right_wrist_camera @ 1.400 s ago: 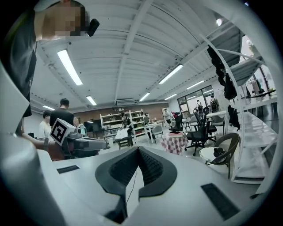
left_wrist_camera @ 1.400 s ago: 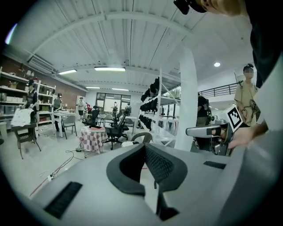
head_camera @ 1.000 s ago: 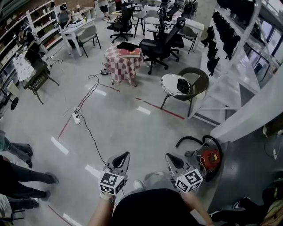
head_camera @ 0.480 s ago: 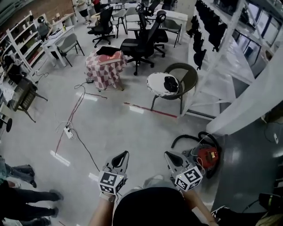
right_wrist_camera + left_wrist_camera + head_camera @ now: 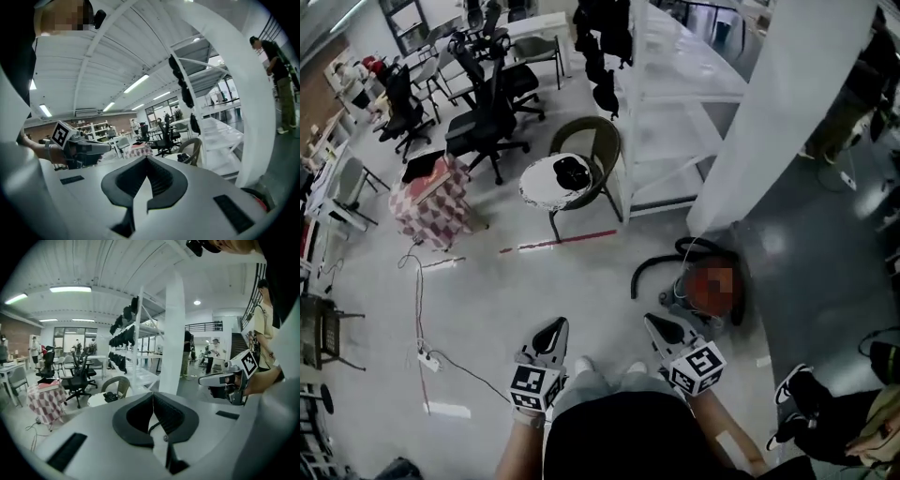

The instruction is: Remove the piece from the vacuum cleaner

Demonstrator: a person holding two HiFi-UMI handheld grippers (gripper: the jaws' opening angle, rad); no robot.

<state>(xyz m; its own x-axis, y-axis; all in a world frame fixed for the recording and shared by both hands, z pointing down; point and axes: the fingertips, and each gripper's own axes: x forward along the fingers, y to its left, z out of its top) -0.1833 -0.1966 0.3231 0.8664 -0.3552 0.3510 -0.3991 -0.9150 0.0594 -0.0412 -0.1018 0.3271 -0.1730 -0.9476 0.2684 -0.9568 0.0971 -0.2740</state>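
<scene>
Two grippers are held out side by side over the floor (image 5: 516, 281), with a gap between them. The left gripper (image 5: 554, 325) is recorded in its own view with its fingers (image 5: 136, 418) pressed together along a single seam, and nothing is lodged between them. The right gripper (image 5: 655, 322) is likewise closed: its fingers (image 5: 164, 180) meet at the tip and nothing is held.

The vacuum cleaner (image 5: 705, 286), a red canister, is found standing on the floor at the foot of a white pillar (image 5: 787, 112). Its black hose (image 5: 649, 272) is looped out to the left side of the canister. The canister is placed ahead of the right gripper's fingers and slightly to their right, near them but not touched by them. The left gripper's fingers are set farther from it, on the far side of the right gripper. The piece to be removed cannot be made out on the canister.

A chair with a round white seat (image 5: 558, 183) is noted farther off, well apart from both grippers. A power strip on a cable (image 5: 427, 358) is seen lying on the floor to the left of the left gripper.
</scene>
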